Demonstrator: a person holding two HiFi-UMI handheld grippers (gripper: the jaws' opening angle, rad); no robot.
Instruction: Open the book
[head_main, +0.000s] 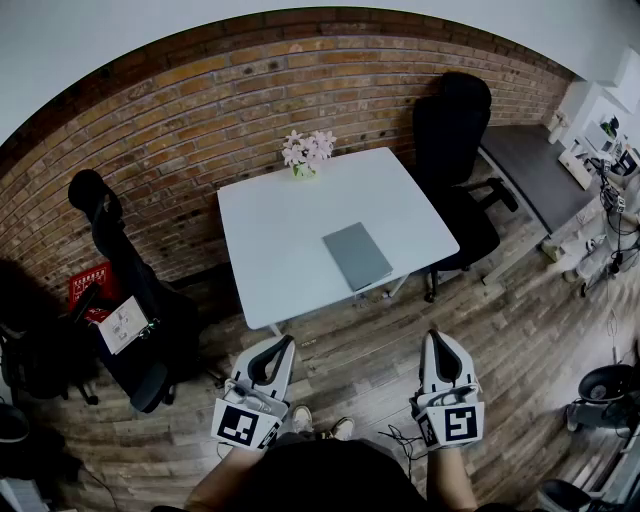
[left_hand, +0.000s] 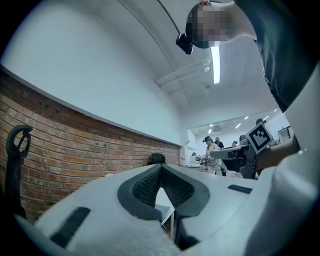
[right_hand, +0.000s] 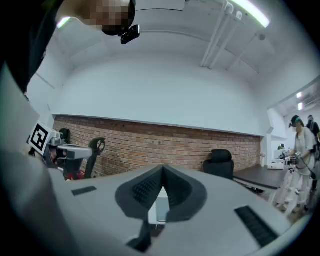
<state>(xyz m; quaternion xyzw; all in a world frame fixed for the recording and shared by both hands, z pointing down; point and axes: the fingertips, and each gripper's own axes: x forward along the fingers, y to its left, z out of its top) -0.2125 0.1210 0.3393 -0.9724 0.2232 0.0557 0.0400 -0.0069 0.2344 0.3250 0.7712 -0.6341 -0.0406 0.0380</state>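
The left gripper (head_main: 286, 343) and right gripper (head_main: 434, 338) are held side by side, roughly level, jaws pressed together and empty.

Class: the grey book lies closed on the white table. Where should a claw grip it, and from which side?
Probably the near corner of the book, coming low from the front edge of the table: it lies flat, closed, close to that edge. Its spine side cannot be told.

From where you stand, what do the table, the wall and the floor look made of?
Table: smooth white matte top, probably laminate; no grain shows.
Wall: bare red-brown brick, with pale mortar lines visible.
Floor: brown planks with grain and seams, either wood or wood-look vinyl.
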